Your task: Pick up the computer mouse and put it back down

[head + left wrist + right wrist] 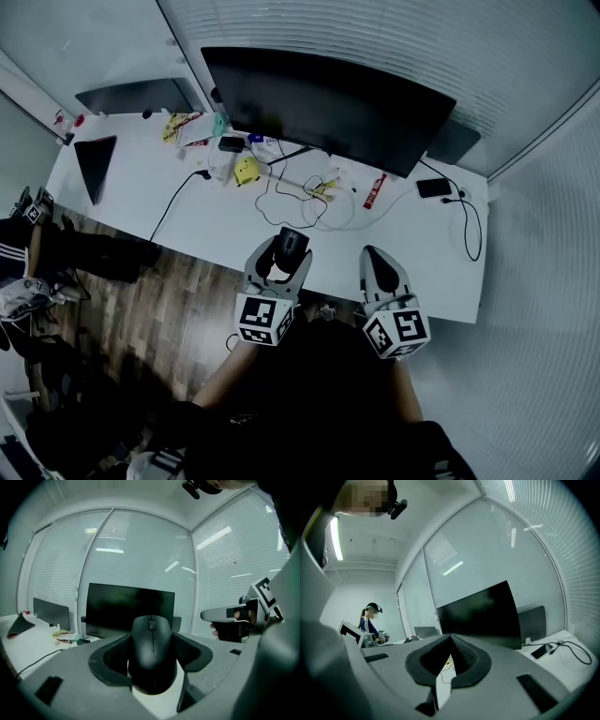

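A black computer mouse (152, 653) sits clamped between the two dark pads of my left gripper (151, 656), its scroll wheel facing up. In the head view the mouse (290, 246) is held above the front part of the white desk (216, 225) by the left gripper (281, 255). To its right, my right gripper (374, 260) hovers over the desk's front edge with its jaws pressed together and nothing in them. The right gripper view shows the pads (464, 656) meeting at the tips of the right gripper (451, 639).
A large black monitor (323, 103) stands at the back of the desk. Tangled cables (305, 192), a yellow object (246, 171), a red item (374, 192) and a phone (434, 187) lie in front of it. A laptop (96, 164) sits far left. Another person (370, 620) works nearby.
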The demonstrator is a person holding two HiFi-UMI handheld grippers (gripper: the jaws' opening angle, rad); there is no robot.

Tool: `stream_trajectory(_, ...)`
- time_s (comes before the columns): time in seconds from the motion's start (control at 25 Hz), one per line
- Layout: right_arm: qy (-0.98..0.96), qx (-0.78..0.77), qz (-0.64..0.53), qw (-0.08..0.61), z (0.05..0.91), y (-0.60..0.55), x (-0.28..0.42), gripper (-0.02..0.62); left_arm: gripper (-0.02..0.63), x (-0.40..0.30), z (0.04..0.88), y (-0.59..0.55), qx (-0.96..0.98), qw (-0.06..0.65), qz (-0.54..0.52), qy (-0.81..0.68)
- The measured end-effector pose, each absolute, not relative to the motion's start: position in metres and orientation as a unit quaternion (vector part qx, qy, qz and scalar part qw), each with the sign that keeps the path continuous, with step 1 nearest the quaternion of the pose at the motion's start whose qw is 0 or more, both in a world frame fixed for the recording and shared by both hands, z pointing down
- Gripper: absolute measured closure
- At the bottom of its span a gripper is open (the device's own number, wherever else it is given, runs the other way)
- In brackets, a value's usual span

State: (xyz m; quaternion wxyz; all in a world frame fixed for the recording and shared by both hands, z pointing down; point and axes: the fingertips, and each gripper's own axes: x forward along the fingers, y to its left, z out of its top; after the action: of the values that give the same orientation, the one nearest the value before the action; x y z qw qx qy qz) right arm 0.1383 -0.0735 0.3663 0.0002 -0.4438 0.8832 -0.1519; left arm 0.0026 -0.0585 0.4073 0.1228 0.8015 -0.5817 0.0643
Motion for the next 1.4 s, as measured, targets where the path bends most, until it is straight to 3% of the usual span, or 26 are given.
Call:
stream_trajectory(0.68,0.879,-0.471,-0.069,0.043,0.285,-0.082,0.175,0.597,0.323,-0.004,0.320,-0.062,0.807,0.047,0.000,-0.588)
stream_trajectory(1.4,0.878,-0.473,-0.068,0.034,0.292,-0.087,0.169,0.597,0.324,0.004,0.338,-0.071,0.817,0.055,0.016,-0.574)
